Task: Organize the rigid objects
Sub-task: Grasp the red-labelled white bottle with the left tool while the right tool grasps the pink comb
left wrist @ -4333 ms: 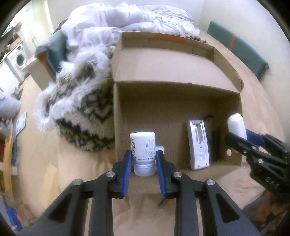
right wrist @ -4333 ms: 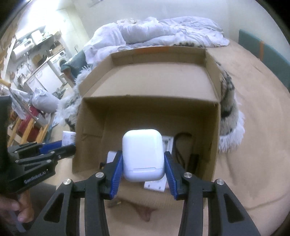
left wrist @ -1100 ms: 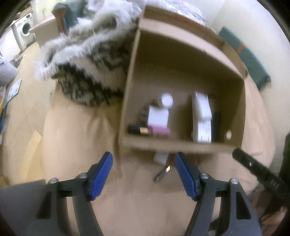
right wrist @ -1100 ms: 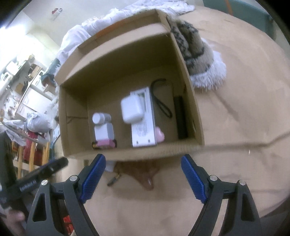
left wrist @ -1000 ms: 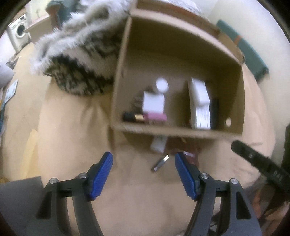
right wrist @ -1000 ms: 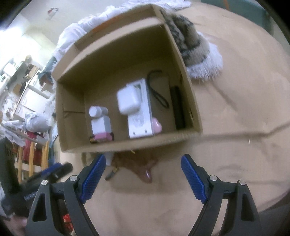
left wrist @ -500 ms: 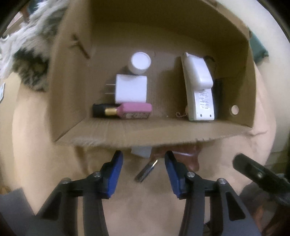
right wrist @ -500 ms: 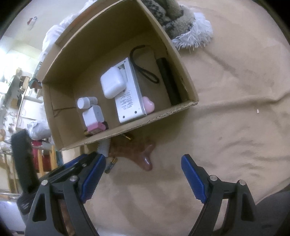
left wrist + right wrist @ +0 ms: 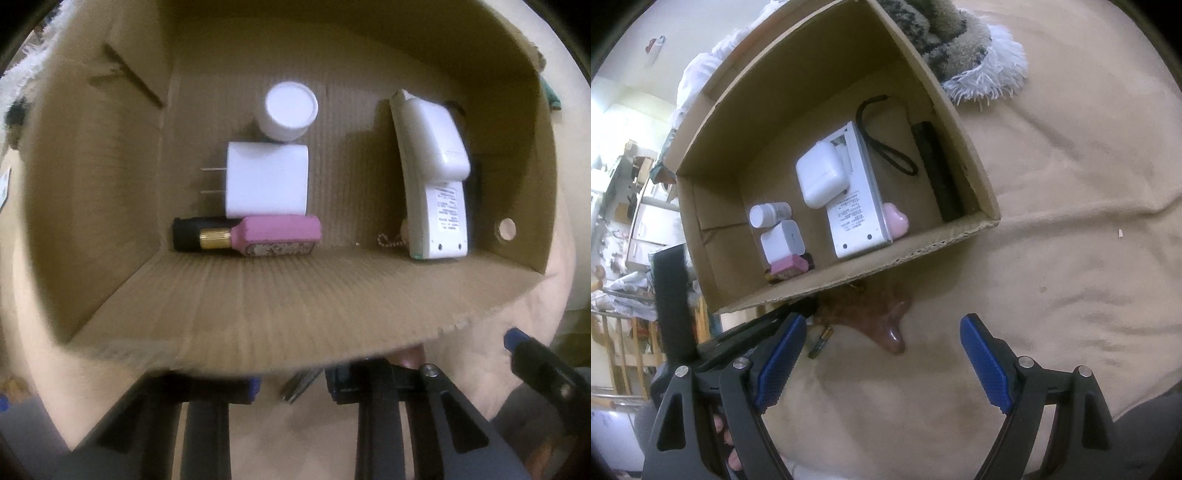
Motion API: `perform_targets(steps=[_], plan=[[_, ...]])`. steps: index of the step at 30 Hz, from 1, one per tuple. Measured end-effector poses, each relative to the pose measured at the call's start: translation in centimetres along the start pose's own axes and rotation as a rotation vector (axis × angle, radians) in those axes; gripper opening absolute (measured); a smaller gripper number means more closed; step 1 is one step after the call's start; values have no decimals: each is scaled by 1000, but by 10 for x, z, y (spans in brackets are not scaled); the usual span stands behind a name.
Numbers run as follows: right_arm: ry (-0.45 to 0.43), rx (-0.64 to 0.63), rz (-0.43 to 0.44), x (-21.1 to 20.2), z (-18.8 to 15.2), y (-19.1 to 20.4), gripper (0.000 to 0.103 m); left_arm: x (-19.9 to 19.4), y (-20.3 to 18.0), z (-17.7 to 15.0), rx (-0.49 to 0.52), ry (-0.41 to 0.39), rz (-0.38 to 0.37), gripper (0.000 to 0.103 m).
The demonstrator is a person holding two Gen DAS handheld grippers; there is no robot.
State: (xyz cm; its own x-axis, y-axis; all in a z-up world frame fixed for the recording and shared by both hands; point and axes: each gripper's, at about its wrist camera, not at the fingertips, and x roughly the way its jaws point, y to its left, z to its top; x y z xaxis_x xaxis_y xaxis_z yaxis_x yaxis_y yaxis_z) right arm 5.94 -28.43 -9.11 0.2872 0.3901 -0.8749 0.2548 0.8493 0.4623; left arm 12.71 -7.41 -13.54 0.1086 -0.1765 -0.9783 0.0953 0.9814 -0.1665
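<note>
My left gripper (image 9: 293,384), bottom centre under the open brown cardboard box (image 9: 295,302) wall, has just been closing on a slim metallic battery (image 9: 300,384); contact unclear. Right gripper (image 9: 882,354), lower frame, gapes empty over tan blanket (image 9: 1071,258).

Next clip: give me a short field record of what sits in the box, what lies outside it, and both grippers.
container: cardboard box on the tan blanket
inside: white bottle, white plug adapter, pink lipstick, white earbud case on a white charger, black flashlight
outside: small battery before the box
left gripper: jaws just closing, the battery between them
right gripper: open, empty
</note>
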Motion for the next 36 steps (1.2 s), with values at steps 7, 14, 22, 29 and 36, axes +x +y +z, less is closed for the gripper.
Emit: perform_targets(steps=[7,14,22,29,36], plan=[[61,19,-1,17,-6,1,90,-47,22,-27,-62,-24,-7,24],[138,89,44,44,-11,10,90,-106,50,-57,-128,-144,11,24],[61,72,-210,85,-12,51,90,-118,82,-56,-268,-212,7,24],[30,-64,-457,126,-20,88,103,-124,92,-50,-326,-235,-17,24],[-75,-136,-483,130,-31,90,103,-127,92,-45,-325,-241,-17,24]])
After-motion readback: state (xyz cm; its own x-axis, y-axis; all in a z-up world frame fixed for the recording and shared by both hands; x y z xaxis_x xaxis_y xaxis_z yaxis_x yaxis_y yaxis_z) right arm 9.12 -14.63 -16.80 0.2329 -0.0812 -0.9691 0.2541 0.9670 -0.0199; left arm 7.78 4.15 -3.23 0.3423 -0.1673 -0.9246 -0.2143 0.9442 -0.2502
